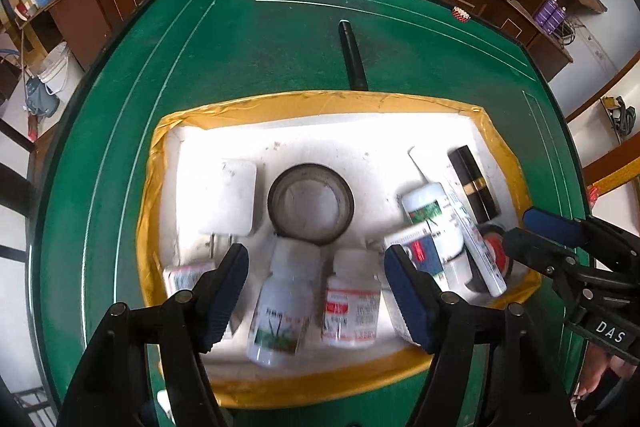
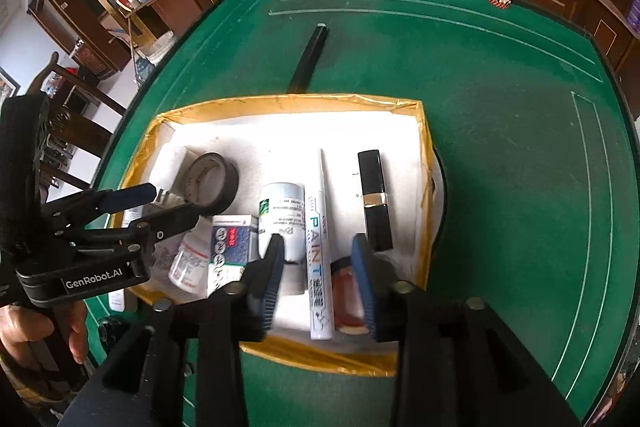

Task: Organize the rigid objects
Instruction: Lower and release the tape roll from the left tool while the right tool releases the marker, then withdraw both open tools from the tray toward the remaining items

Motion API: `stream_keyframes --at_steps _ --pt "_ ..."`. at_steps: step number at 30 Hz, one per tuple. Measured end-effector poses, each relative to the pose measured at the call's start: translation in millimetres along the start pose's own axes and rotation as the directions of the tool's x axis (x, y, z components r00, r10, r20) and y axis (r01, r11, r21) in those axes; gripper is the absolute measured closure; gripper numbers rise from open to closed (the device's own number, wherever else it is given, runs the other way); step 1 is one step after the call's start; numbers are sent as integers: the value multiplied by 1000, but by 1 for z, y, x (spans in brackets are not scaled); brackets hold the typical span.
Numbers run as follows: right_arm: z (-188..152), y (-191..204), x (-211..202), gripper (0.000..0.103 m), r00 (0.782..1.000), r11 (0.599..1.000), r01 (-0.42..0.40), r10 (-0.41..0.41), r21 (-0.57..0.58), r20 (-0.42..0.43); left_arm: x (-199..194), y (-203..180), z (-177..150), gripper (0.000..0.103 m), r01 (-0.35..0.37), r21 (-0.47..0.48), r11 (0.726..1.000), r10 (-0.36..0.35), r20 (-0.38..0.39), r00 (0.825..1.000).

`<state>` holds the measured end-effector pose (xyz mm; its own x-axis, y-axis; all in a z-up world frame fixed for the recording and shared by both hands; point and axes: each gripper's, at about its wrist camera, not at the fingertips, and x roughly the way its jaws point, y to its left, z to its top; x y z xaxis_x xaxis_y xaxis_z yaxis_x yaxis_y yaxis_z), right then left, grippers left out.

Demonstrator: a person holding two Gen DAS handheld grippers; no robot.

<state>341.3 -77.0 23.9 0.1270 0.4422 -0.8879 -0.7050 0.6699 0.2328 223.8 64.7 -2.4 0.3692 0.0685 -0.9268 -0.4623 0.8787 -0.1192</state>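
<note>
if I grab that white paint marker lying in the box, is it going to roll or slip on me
Probably stiff: the paint marker looks like a rigid, slim tube. Its round, glossy body may slip between the pads and would likely roll if nudged sideways, though the white bottle beside it may block that. It lies flat in the box, so tipping seems unlikely.

open left tongs over bottles in yellow-rimmed tray
</note>
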Motion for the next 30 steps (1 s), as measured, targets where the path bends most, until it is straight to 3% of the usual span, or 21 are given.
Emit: stream_keyframes --at_steps 2,4,6,16,23,30 --pt "-5 2 -6 56 1000 1000 -3 3 -6 8 -6 0 -7 25 -10 -1 1000 10 8 1000" --pt "-12 3 -10 37 1000 1000 -2 2 -9 10 -11 2 -15 25 -14 -13 1000 14 8 1000" --pt "-19 3 -14 33 1000 1000 -2 2 -7 12 -16 3 -24 25 -11 -22 1000 11 4 1000" --pt "-63 0 -34 27 999 999 -38 37 -27 -1 -44 25 -76 25 -52 -16 998 52 3 999" --pt "-108 -16 -33 25 997 998 -59 59 -4 -47 -42 40 -124 24 -50 -33 998 49 -53 997" --pt "-150 -25 -27 25 989 996 -93 91 -16 -117 -38 20 -166 24 -26 66 997 33 -107 994"
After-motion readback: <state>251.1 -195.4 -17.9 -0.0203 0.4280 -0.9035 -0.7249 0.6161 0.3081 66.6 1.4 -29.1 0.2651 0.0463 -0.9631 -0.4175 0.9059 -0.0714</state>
